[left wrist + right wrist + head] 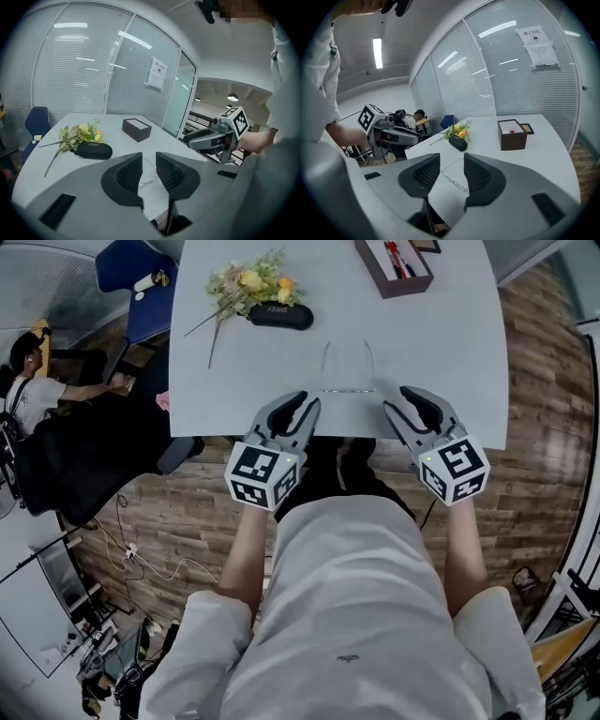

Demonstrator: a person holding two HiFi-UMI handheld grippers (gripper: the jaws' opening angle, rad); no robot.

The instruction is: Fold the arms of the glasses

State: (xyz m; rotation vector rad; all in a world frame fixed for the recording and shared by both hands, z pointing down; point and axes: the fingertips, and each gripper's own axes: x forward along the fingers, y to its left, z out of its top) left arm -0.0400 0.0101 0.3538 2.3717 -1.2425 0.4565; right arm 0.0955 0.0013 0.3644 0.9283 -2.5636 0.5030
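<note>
The thin wire-framed glasses (pixel 348 371) lie on the white table (pixel 450 352) near its front edge, both arms spread and pointing away from me. My left gripper (pixel 298 407) hovers at the table edge just left of them, jaws a little apart with nothing between them. My right gripper (pixel 405 399) hovers just right of them, jaws wide and empty. In the left gripper view the glasses (pixel 149 177) show through the gap of the left gripper (pixel 148 159), with the right gripper (pixel 211 138) beyond. The right gripper view shows the glasses (pixel 453 180) ahead of the right gripper (pixel 452 159).
A black glasses case (pixel 279 315) and a bunch of flowers (pixel 248 282) lie at the back left of the table. A brown open box (pixel 394 266) stands at the back right. A blue chair (pixel 131 268) and a seated person (pixel 28 381) are off to the left.
</note>
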